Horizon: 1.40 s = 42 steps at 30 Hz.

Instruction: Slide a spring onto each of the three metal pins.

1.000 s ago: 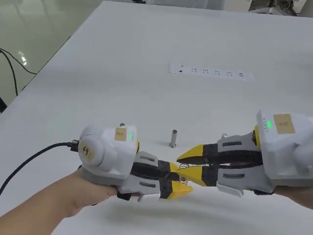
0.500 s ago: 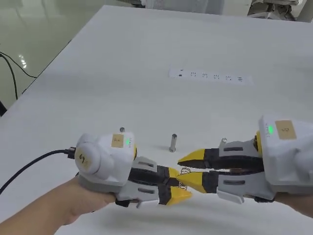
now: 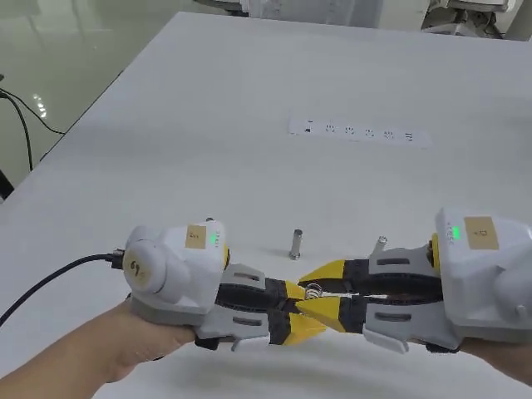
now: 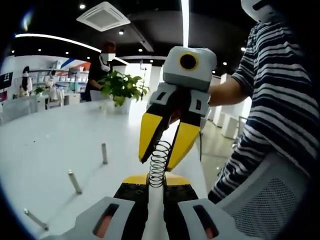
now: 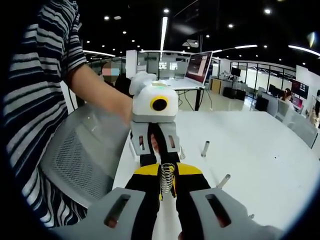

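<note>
While the left gripper (image 4: 156,179) has its jaws drawn narrow on the near end of the spring (image 4: 159,161), the coil stands straight out from between them. Its far end sits between the yellow jaws of the right gripper (image 5: 168,171), which faces the left one tip to tip. Those right jaws lie part spread, one on each side of the coil; whether they press on it I cannot tell. The two meet above the worktop (image 3: 208,100), close to its near edge and about midway along it. Just beyond, three pins stand upright in a row along that edge. The left pin (image 3: 209,221) peeps over the left gripper's body, the middle pin (image 3: 295,243) stands free, and the right pin (image 3: 381,242) is just behind the right gripper. All three are bare. Farther on, toward the far edge, a white power strip (image 3: 359,131) lies flat. A hand (image 3: 137,341) grips the left gripper at the near edge, and a striped sleeve (image 4: 272,95) shows in the left gripper view
</note>
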Available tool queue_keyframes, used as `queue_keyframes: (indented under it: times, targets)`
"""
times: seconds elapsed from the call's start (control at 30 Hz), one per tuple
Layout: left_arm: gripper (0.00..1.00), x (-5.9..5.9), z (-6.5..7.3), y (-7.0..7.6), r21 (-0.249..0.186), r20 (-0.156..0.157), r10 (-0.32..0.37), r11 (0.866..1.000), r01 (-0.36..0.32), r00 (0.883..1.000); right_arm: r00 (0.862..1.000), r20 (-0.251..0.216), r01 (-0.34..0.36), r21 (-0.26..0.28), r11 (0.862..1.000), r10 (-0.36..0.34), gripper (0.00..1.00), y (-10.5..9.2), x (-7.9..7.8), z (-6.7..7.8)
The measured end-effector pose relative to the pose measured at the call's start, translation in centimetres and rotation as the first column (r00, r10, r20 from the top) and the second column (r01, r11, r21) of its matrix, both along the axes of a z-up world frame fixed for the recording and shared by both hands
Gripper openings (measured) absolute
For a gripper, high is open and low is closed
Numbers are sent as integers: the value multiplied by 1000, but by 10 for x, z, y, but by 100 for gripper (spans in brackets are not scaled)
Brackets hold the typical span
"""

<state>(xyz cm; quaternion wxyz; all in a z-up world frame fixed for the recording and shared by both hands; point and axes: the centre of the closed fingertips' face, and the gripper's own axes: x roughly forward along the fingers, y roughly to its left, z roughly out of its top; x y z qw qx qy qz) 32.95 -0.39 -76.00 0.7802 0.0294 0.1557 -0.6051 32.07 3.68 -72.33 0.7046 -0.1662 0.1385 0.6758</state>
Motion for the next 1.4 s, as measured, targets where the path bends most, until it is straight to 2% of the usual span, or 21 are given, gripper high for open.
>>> queue_keyframes:
  times: [0.17,0.33,0.47,0.53,0.83,1.07,1.4]
  targets:
    - [2,-1,-4,1,12,-13,4,1000,-4,1000,1000,-28,12,-12,1000,-12,8,0,1,-4]
    - [3,-1,-4,2,13,-30,14,1000,-13,999,999,-35,19,-8,1000,-19,8,2,2,-4]
    - [4,3,-3,5,13,-61,45,999,-44,997,998,-52,43,4,999,-42,7,3,6,-3]
    - [4,4,-2,6,9,-57,50,999,-50,997,996,-69,49,13,999,-48,7,4,8,-2]
    - [16,8,-8,13,22,-66,93,996,-92,993,997,-56,62,16,998,-61,7,7,12,-2]
    - [23,12,-11,29,32,-61,143,989,-142,988,997,-43,69,13,998,-68,8,6,14,-2]
    - [32,22,-12,67,51,-56,239,970,-236,970,995,-25,99,17,995,-98,8,1,24,-1]
